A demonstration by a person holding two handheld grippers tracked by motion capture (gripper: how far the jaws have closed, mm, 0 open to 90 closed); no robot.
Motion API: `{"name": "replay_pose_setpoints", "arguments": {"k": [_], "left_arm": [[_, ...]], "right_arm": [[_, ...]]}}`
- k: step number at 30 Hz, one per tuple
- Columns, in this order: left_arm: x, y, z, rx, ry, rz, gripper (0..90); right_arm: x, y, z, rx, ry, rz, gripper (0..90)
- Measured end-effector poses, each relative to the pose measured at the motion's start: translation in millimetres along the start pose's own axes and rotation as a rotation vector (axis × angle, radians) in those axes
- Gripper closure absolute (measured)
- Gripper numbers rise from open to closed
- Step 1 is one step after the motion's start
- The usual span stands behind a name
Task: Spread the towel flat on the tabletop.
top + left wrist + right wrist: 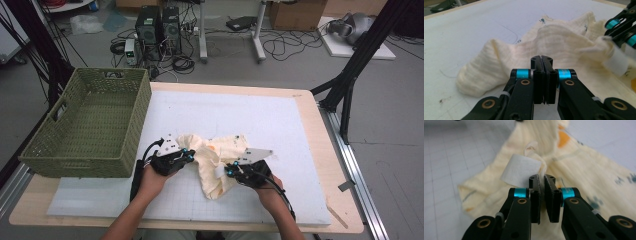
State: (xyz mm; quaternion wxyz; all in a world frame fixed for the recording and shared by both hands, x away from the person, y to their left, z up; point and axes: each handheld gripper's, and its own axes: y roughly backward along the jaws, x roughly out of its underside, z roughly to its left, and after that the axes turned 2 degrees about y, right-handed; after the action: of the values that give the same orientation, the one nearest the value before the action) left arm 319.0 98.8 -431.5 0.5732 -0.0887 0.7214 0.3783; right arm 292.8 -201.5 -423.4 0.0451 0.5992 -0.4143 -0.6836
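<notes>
We see a cream-yellow garment (220,160) lying crumpled on the white gridded mat (280,130), a little toward six o'clock of the mat's middle; it is a soft ribbed cloth with small dark paw prints and an orange patch, and a white care label (520,171) stands up from one of its edges. In the right gripper view that label rises at about eleven o'clock of the jaw tips, and a thin fold of the cloth edge runs down into the narrow slit between the two black jaws, so we read the right gripper (231,171) as clenched on the garment at the label; no earlier picture lets us say more of it. It sits at the garment's five o'clock side in the high view. The left gripper (189,154) lies at the garment's nine o'clock edge, its jaws pressed flat together; in the left gripper view the cloth rises right behind the tips, and whether any of it is pinched between them we cannot tell. Each gripper rests in one of the person's hands, the forearms coming in from six o'clock. At ten o'clock of the garment an olive woven basket (85,125) stands on the mat's corner, well apart from the cloth. The mat lies on a pale wooden table (320,150).
</notes>
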Motion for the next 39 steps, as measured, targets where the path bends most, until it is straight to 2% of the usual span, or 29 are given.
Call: {"name": "replay_pose_setpoints", "arguments": {"k": [2, 3, 5, 6, 7, 8, 12, 13, 15, 16, 17, 18, 20, 21, 23, 24, 25, 27, 29, 31, 32, 34, 35, 39], "left_arm": [[3.6, 4.3, 3.0, -0.008, 0.005, 0.008, 88.0], [5.7, 6.3, 4.5, -0.011, 0.013, 0.008, 88.0], [9.2, 9.9, 8.1, -0.018, 0.022, 0.021, 87.9], [10.7, 10.7, 9.0, -0.022, 0.031, 0.023, 87.9], [11.8, 11.5, 9.4, -0.025, 0.027, 0.037, 87.9], [13.4, 11.9, 8.7, -0.031, 0.017, 0.063, 87.9], [15.7, 12.6, 5.3, -0.024, 0.009, 0.086, 87.9], [14.4, 13.5, 3.7, -0.024, 0.011, 0.09, 86.6], [12.6, 14.6, 3.6, -0.029, 0.02, 0.084, 73.7], [10.1, 16.1, 4.3, -0.032, 0.034, 0.065, 73.7], [6.8, 17.5, 4.9, -0.038, 0.049, 0.037, 63.6], [-1.5, 20.1, 6.9, -0.043, 0.064, -0.001, 60.7], [-6.0, 20.0, 6.9, -0.038, 0.066, -0.012, 57.6], [-10.2, 19.3, 6.0, -0.033, 0.062, -0.019, 55.8], [-18.5, 15.2, 2.1, -0.016, 0.042, -0.021, 54.3], [-22.0, 12.1, -1.1, -0.007, 0.034, -0.028, 52.0], [-28.5, 4.0, -8.1, 0.022, 0.02, -0.024, 50.8], [-31.1, -1.2, -12.1, 0.037, 0.01, -0.019, 50.3], [-34.4, -11.4, -19.0, 0.059, -0.014, 0.006, 49.1], [-34.6, -33.2, -28.0, 0.079, -0.044, 0.069, 47.8], [-34.6, -33.2, -28.0, 0.079, -0.044, 0.069, 47.5], [-32.5, -43.9, -30.7, 0.098, -0.036, 0.093, 47.6], [-30.3, -51.0, -34.1, 0.104, -0.043, 0.115, 48.3], [-26.6, -56.6, -39.3, 0.119, -0.072, 0.15, 54.6]], "right_arm": [[10.0, 11.6, -1.9, 0.009, -0.011, 0.003, 84.1], [10.0, 11.6, -1.9, 0.009, -0.011, 0.003, 84.1], [25.3, 30.0, -4.6, 0.039, -0.025, 0.02, 84.1], [25.3, 30.0, -4.6, 0.039, -0.025, 0.02, 84.1], [35.3, 40.0, -6.8, 0.069, -0.042, 0.044, 84.1], [40.0, 44.2, -8.3, 0.076, -0.044, 0.051, 84.2], [50.9, 53.0, -9.4, 0.095, -0.052, 0.077, 84.2], [56.9, 57.3, -8.4, 0.105, -0.052, 0.086, 81.5], [58.8, 60.8, -8.8, 0.127, -0.05, 0.081, 76.6], [58.8, 60.8, -8.8, 0.127, -0.05, 0.081, 76.6], [58.9, 66.3, -11.9, 0.147, -0.07, 0.048, 71.2], [58.5, 69.4, -13.5, 0.161, -0.08, 0.03, 68.7], [58.2, 72.5, -14.7, 0.177, -0.093, 0.014, 65.6], [58.1, 79.0, -17.6, 0.199, -0.112, -0.02, 63.0], [58.2, 82.0, -18.7, 0.215, -0.114, -0.034, 61.0], [59.3, 87.0, -20.9, 0.236, -0.135, -0.059, 58.3], [60.2, 88.6, -22.0, 0.246, -0.142, -0.063, 56.9], [61.1, 89.6, -22.7, 0.254, -0.147, -0.066, 56.3], [62.8, 89.7, -23.7, 0.265, -0.154, -0.066, 54.5], [63.7, 88.5, -23.9, 0.275, -0.149, -0.054, 52.6], [63.7, 88.5, -23.9, 0.275, -0.149, -0.054, 52.6], [63.9, 88.4, -24.3, 0.277, -0.15, -0.055, 52.1], [63.8, 88.9, -24.6, 0.281, -0.156, -0.06, 51.6], [64.7, 87.3, -25.2, 0.28, -0.163, -0.053, 50.4]]}}
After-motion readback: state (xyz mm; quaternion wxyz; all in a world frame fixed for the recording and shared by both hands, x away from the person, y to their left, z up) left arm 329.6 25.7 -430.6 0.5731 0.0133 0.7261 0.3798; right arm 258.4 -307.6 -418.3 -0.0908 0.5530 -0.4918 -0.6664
